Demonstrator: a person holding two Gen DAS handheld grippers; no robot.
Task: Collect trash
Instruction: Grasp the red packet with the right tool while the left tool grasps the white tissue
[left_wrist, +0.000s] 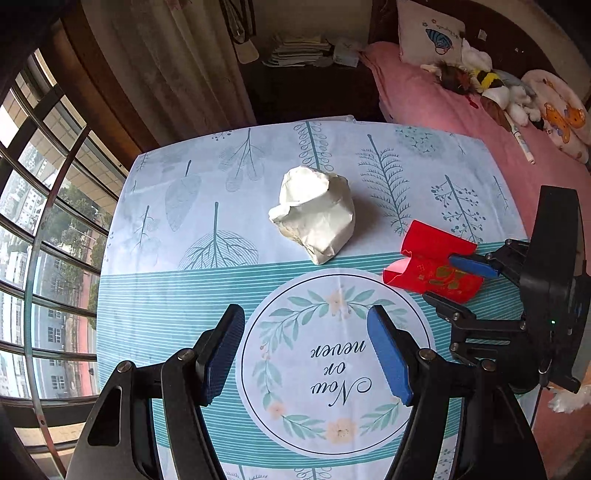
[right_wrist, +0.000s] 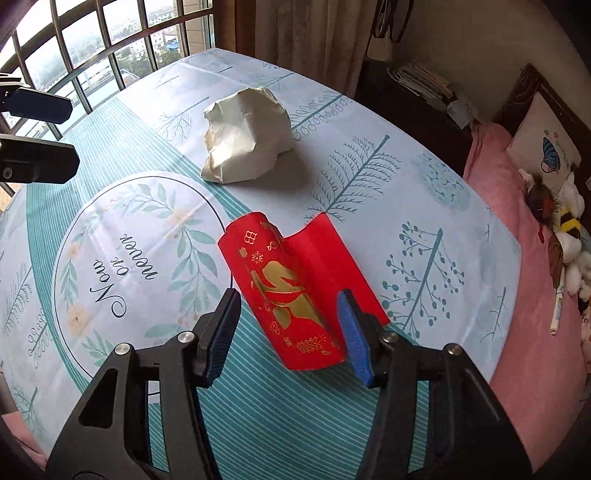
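Note:
A crumpled white paper bag (left_wrist: 314, 214) (right_wrist: 247, 136) sits on the far half of the leaf-print tablecloth (left_wrist: 177, 295). A curled red envelope with gold print (left_wrist: 424, 254) (right_wrist: 288, 273) lies to its right, near the table's edge. My right gripper (right_wrist: 288, 299) (left_wrist: 454, 280) points down with the envelope between its fingers. Its right blue pad (right_wrist: 352, 332) touches the paper, while the left pad stands apart from it. My left gripper (left_wrist: 306, 314) (right_wrist: 55, 133) hangs open over the round "Now or never" print, holding nothing.
A bed with a pink sheet (left_wrist: 461, 110), a pillow and stuffed toys (left_wrist: 491, 85) runs along the table's right side. A barred window (left_wrist: 44, 221) is at the left. Behind the table stands a dark cabinet with stacked papers (left_wrist: 299, 51).

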